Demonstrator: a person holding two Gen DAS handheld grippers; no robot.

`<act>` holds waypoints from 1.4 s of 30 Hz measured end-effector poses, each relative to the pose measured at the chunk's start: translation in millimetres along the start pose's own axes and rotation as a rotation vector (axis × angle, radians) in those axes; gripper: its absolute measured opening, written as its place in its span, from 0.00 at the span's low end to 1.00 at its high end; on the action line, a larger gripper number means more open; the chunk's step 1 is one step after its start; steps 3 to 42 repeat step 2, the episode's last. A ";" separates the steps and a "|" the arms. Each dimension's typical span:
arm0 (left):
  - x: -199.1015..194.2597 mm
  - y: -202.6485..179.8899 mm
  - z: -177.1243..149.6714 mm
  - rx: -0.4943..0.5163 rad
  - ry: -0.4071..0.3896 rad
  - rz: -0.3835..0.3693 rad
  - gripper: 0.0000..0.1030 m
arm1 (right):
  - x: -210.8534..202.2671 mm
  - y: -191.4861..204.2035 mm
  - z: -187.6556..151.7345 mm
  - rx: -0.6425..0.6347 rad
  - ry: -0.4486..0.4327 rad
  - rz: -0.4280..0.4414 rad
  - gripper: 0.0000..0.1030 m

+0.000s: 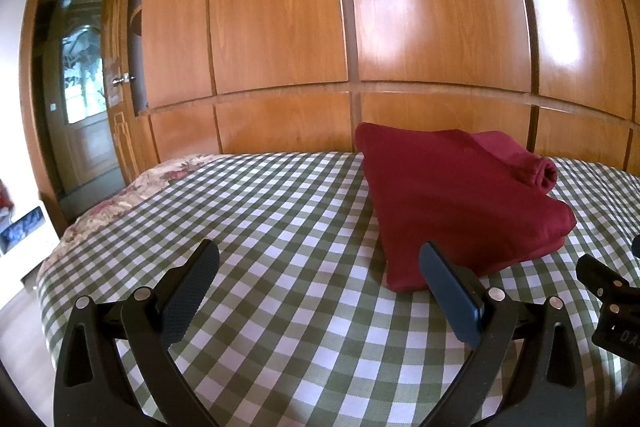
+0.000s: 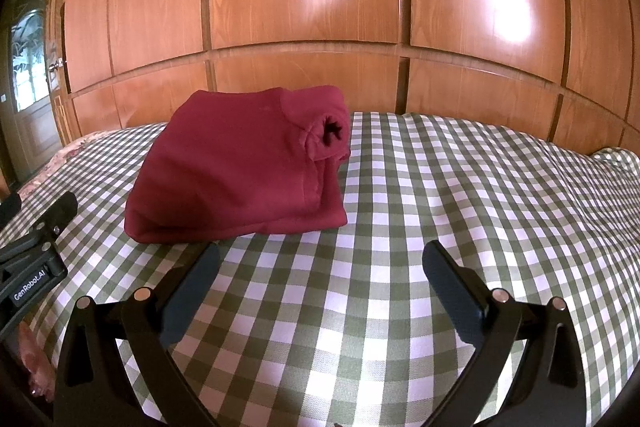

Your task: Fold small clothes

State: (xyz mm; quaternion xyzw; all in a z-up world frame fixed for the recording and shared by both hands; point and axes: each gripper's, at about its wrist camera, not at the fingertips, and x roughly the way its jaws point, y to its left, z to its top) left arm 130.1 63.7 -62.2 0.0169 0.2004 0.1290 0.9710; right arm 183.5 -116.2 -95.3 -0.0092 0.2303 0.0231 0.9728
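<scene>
The left gripper [image 1: 320,279], black with textured rubber pads, hangs spread wide and empty over the green-and-white gingham bed cover [image 1: 280,211]. The folded maroon knit garment [image 2: 240,163], one cuff rolled, lies ahead on it. The right gripper [image 2: 320,279] gapes equally wide.

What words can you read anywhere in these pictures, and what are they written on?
"GenRobot.AI": white letters on the black body of the left gripper, seen at the left edge of the right wrist view.
"DA": only the start of a white marking on the black body of the right gripper in the left wrist view; the rest is cut off.
No other writing is readable.
</scene>
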 end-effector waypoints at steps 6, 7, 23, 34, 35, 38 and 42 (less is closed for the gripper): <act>0.1 0.4 -0.4 -0.002 0.001 -0.001 0.96 | 0.1 -0.4 -0.1 0.000 0.003 0.001 0.98; 0.1 0.4 -0.4 -0.002 0.001 -0.001 0.96 | 0.1 -0.4 -0.1 0.000 0.003 0.001 0.98; 0.1 0.4 -0.4 -0.002 0.001 -0.001 0.96 | 0.1 -0.4 -0.1 0.000 0.003 0.001 0.98; 0.1 0.4 -0.4 -0.002 0.001 -0.001 0.96 | 0.1 -0.4 -0.1 0.000 0.003 0.001 0.98; 0.1 0.4 -0.4 -0.002 0.001 -0.001 0.96 | 0.1 -0.4 -0.1 0.000 0.003 0.001 0.98; 0.1 0.4 -0.4 -0.002 0.001 -0.001 0.96 | 0.1 -0.4 -0.1 0.000 0.003 0.001 0.98; 0.1 0.4 -0.4 -0.002 0.001 -0.001 0.96 | 0.1 -0.4 -0.1 0.000 0.003 0.001 0.98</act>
